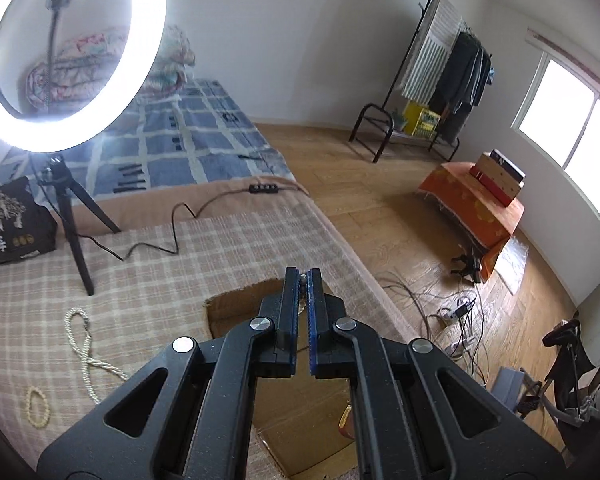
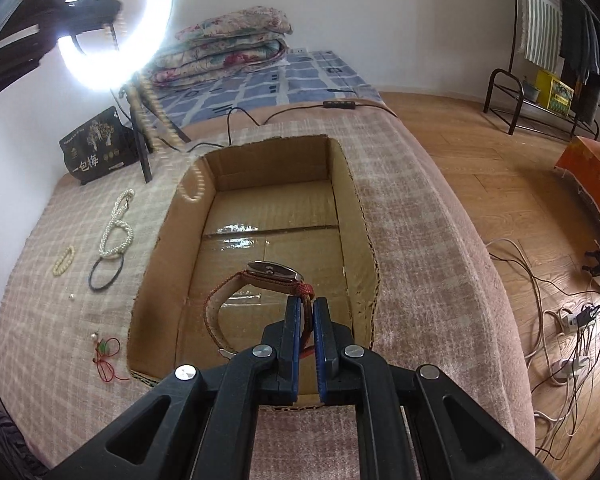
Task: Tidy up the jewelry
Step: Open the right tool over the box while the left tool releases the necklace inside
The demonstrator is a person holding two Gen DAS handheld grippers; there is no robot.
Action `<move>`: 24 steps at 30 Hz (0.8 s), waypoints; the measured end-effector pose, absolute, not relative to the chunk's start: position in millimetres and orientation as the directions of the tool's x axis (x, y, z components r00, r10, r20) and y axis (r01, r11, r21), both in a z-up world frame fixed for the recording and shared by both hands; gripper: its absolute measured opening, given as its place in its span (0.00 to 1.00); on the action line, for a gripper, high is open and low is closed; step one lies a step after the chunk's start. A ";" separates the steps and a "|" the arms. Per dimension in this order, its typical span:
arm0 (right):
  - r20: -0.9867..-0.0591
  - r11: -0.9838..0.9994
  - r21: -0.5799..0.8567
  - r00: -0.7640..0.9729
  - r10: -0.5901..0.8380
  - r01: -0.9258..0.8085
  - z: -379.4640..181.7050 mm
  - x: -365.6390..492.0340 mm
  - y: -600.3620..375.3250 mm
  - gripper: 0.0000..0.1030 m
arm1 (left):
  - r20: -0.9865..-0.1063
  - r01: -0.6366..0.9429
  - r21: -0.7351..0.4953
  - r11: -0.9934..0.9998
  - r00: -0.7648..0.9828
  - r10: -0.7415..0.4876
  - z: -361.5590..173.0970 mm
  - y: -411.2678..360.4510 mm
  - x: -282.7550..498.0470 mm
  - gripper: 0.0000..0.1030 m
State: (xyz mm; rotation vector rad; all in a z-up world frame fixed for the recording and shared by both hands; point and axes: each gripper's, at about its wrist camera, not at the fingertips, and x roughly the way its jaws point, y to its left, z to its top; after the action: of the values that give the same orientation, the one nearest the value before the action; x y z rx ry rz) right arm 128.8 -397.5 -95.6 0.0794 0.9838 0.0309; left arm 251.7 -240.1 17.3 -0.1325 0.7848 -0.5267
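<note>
Your right gripper (image 2: 304, 308) is clamped on the watch (image 2: 260, 280) strap, hanging over the box (image 2: 348, 184). Left gripper (image 1: 302, 280) pinches a bead strand (image 2: 192, 184), blurred, over the box's left wall.

Beads (image 1: 302, 280) in left hand-held gripper (image 1: 302, 276)

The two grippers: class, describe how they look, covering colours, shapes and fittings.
The left gripper and right gripper look alike: matte black plastic linkage arms with triangular cut-outs, round silver pivot bolts, and two straight black fingers lined with blue ribbed pads. No cables, markings, hands or sleeves show.
</note>
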 end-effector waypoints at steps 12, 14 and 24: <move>-0.840 0.995 0.098 0.537 0.070 0.024 -105.8 132.4 -404.2 0.12 | -0.736 0.378 -0.295 0.878 0.496 -0.461 -43.9 -272.3 283.1 0.01; -0.832 0.995 0.099 0.551 0.068 0.027 -103.1 132.3 -404.6 0.25 | -0.745 0.378 -0.268 0.886 0.502 -0.440 -44.7 -274.1 282.3 0.17; -0.784 0.999 0.019 0.621 -0.002 0.027 -80.9 129.4 -384.7 0.90 | -0.730 0.365 -0.213 0.906 0.557 -0.396 -31.0 -247.5 265.0 0.60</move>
State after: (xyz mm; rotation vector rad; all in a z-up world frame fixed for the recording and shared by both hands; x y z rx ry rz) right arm 129.4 -384.7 -80.9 0.0300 0.9008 -0.0164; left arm 265.0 -247.5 -31.0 -0.0380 0.8710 -0.4490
